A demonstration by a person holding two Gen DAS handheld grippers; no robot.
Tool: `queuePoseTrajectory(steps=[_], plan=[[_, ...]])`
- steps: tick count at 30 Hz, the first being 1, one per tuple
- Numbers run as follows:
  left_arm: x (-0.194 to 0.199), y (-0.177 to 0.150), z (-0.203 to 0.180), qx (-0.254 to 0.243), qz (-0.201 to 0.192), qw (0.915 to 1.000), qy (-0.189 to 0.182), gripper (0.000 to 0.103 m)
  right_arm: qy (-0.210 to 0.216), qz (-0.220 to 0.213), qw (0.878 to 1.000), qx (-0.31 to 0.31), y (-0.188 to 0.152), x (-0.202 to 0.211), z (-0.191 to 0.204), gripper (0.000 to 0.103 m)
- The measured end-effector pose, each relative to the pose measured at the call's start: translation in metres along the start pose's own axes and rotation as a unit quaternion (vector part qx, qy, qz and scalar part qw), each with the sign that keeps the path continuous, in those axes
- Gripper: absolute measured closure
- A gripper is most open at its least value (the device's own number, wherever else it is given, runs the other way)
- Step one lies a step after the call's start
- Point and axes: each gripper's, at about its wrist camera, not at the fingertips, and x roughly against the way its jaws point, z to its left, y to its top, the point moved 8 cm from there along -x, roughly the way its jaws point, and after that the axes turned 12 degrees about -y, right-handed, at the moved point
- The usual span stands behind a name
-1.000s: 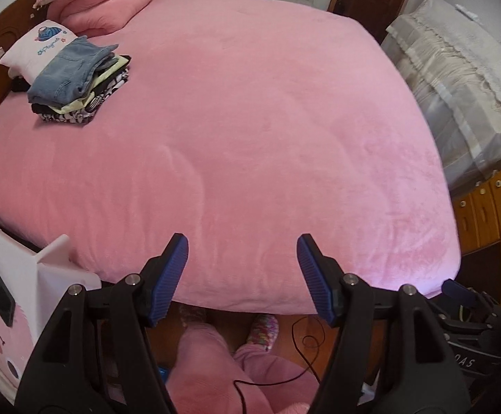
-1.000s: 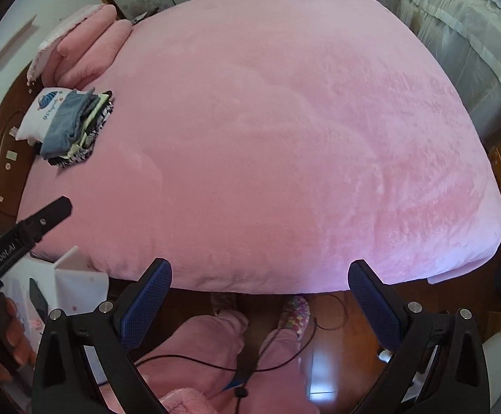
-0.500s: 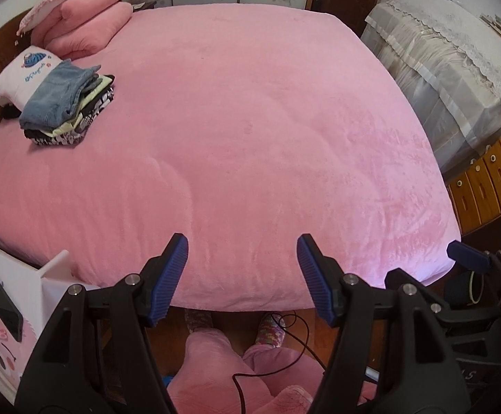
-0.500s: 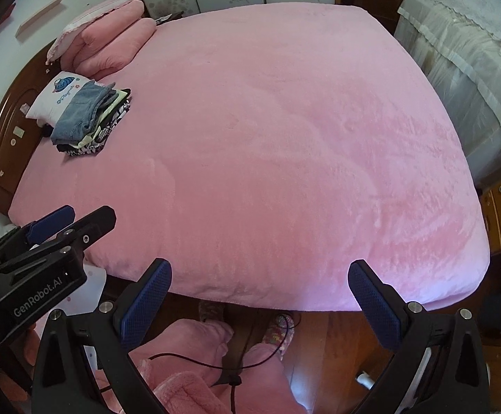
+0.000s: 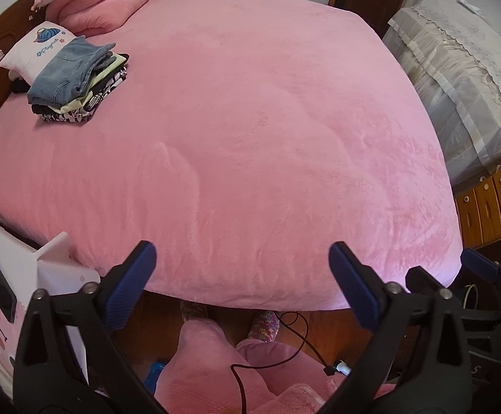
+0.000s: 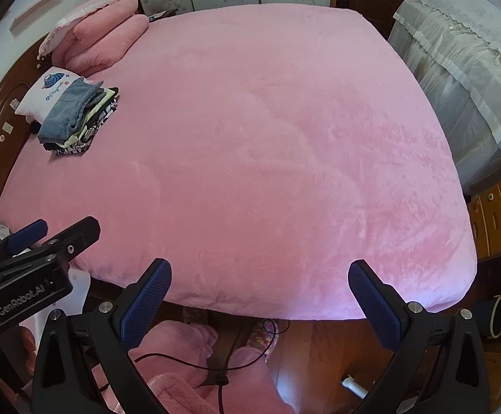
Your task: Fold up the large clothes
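The left gripper, black with blue pads, is opening wide over the near edge of the pink plush bed cover, nothing between its jaws. A folded stack of clothes topped by blue denim lies near the bed's far left corner.

In the right wrist view, the right gripper hangs spread and empty above the same edge.

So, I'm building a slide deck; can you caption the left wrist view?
Left gripper, jaws opening with nothing between them, above a pink bed with a stack of folded clothes at its far left.
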Motion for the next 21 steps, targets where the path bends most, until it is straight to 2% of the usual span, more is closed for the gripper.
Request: queuePoseTrajectory(steps=[21], plan=[[-0.010, 0.016, -0.004, -0.018, -0.003, 0.9998, -0.003, 0.000, -0.015, -0.011, 1.000, 0.005, 0.010, 0.001, 0.002, 0.000]])
